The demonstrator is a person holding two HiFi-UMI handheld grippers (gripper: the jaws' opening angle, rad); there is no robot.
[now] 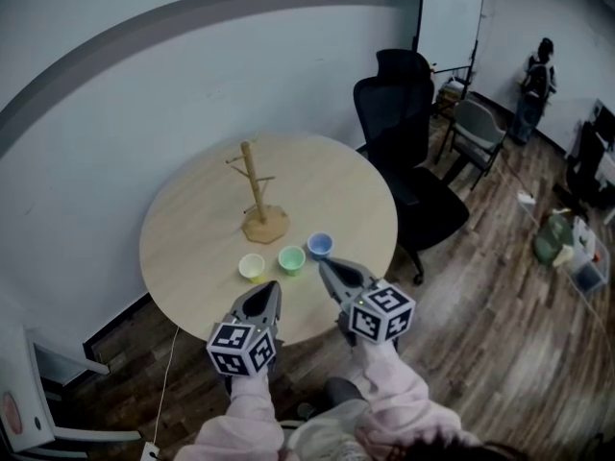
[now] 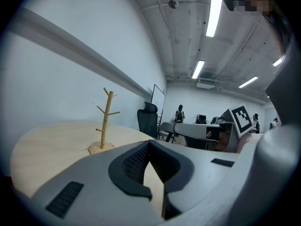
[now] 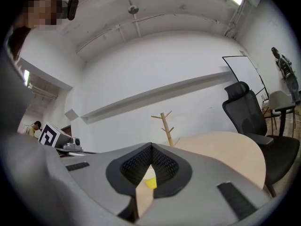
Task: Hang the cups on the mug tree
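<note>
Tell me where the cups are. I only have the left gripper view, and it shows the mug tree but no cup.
Observer: The head view shows three in a row on the table, between the mug tree and you: yellow cup, green cup, blue cup.
Operator: Say which is nearest my left gripper.
Observer: The left gripper points at the gap between the yellow cup and the green cup and touches neither.
Operator: Report the right gripper.
Observer: The right gripper is shut and empty, with its tip just short of the blue cup.
</note>
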